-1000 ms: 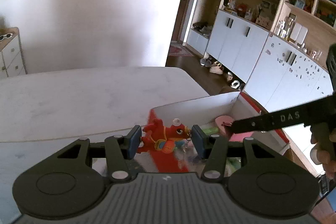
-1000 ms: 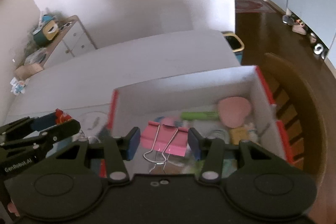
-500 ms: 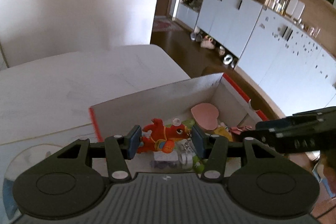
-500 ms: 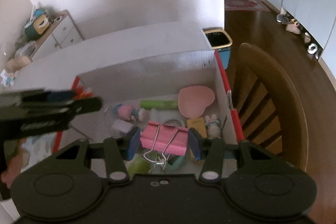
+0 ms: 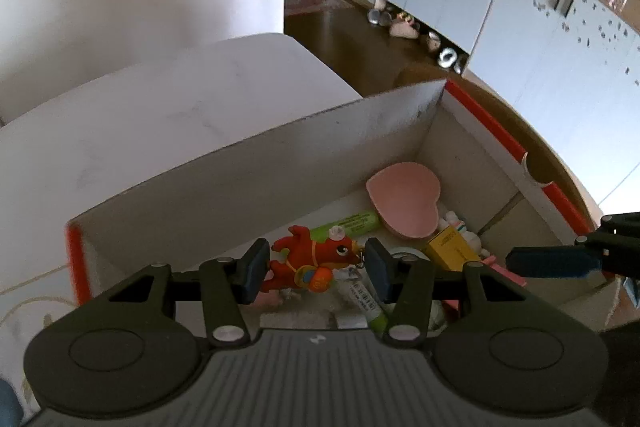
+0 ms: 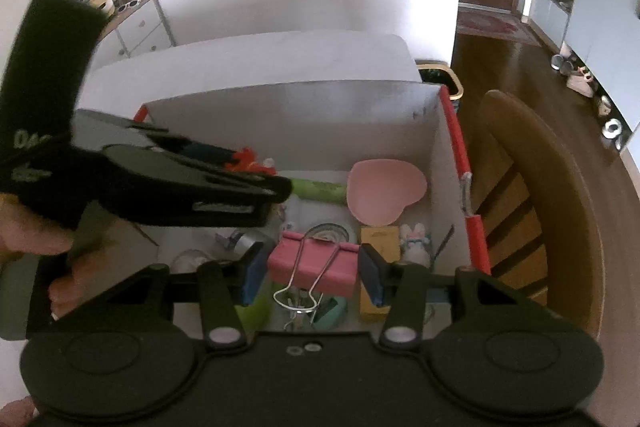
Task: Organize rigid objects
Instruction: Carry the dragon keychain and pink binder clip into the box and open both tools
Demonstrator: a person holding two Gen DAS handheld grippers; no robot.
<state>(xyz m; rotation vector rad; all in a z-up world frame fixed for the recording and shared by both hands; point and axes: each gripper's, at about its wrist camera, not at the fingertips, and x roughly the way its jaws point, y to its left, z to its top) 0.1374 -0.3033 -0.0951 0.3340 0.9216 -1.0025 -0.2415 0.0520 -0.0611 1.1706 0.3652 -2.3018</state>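
My left gripper (image 5: 314, 269) is shut on a red toy figure keychain (image 5: 316, 261) and holds it over the open white box with red edges (image 5: 280, 163). My right gripper (image 6: 312, 273) is shut on a pink binder clip (image 6: 312, 263), also over the box (image 6: 320, 103). The left gripper also shows in the right wrist view (image 6: 240, 175), with the red toy (image 6: 248, 161) at its tip. Inside the box lie a pink heart-shaped dish (image 5: 404, 201), a green tube (image 5: 352, 223), a yellow block (image 5: 450, 247) and other small items.
The box stands on a white table (image 5: 160, 115). A wooden chair (image 6: 532, 211) stands right of the box. A bin (image 6: 438, 79) sits past the table's far corner. White cabinets (image 5: 520, 7) line the far wall.
Both grippers have moved further over the box, still shut on their objects. The left gripper now reaches across the right wrist view, closer to the box's middle.
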